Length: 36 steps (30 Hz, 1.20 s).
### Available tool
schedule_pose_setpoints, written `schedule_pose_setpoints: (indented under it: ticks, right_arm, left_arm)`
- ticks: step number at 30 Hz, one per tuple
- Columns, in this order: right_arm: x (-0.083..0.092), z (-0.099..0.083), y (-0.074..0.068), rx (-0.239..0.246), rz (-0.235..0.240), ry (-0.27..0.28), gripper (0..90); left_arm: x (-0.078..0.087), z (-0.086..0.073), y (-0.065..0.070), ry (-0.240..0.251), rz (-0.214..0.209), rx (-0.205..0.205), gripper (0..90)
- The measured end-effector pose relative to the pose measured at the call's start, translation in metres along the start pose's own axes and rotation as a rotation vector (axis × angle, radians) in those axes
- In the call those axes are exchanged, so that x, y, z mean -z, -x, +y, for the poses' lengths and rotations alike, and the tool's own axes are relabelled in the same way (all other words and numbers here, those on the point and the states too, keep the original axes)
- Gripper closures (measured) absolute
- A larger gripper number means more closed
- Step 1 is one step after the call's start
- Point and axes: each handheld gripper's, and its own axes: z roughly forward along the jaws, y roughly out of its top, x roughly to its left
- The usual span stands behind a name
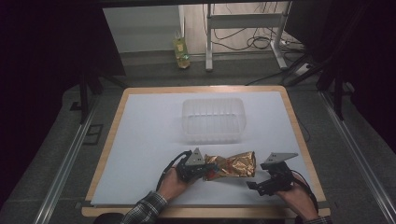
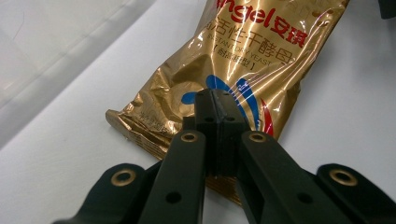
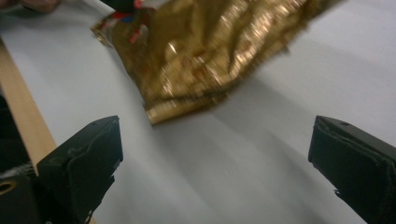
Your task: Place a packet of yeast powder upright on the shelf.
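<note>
Now we keep the left gripper (image 2: 215, 100) clenched on the gold yeast packet's (image 1: 232, 164) near end while our spread-wide right gripper (image 3: 215, 154) straddles the crimped edge (image 3: 187, 108) ahead of its fingers.

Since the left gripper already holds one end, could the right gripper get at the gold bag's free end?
Probably yes: the right gripper is open, and only bare white mat lies between it and the gold bag.
</note>
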Motion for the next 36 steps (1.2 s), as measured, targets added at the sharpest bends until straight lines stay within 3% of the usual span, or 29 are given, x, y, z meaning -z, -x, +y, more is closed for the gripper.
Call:
schedule_pose_setpoints:
  ticks: [10, 14, 21, 24, 29, 32, 36]
  right_arm:
    - [-0.025, 0.024, 0.003, -0.059, 0.114, -0.030, 4.1]
    - [-0.029, 0.033, 0.003, -0.072, 0.131, -0.032, 4.1]
    - [-0.033, 0.051, 0.001, -0.116, 0.205, -0.048, 5.6]
    - [-0.032, 0.057, -0.001, -0.130, 0.196, -0.032, 12.2]
    - [-0.030, 0.064, -0.002, -0.154, 0.125, -0.034, 37.2]
    - [-0.028, 0.066, 0.005, -0.208, 0.157, -0.010, 51.4]
    - [-0.027, 0.067, 0.007, -0.225, 0.183, -0.014, 56.9]
  left_arm:
    - [0.000, 0.000, 0.003, 0.007, 0.013, -0.003, 89.7]
    - [0.000, -0.001, 0.002, 0.002, 0.013, -0.002, 89.7]
    - [0.002, -0.001, 0.002, -0.008, 0.016, 0.003, 89.6]
    - [0.002, -0.001, 0.002, -0.015, 0.023, -0.008, 89.6]
    - [0.003, -0.002, 0.003, -0.006, 0.042, 0.003, 87.4]
    - [0.003, -0.002, 0.005, -0.003, 0.060, -0.003, 85.9]
    - [0.005, -0.002, 0.005, 0.000, 0.063, -0.002, 85.0]
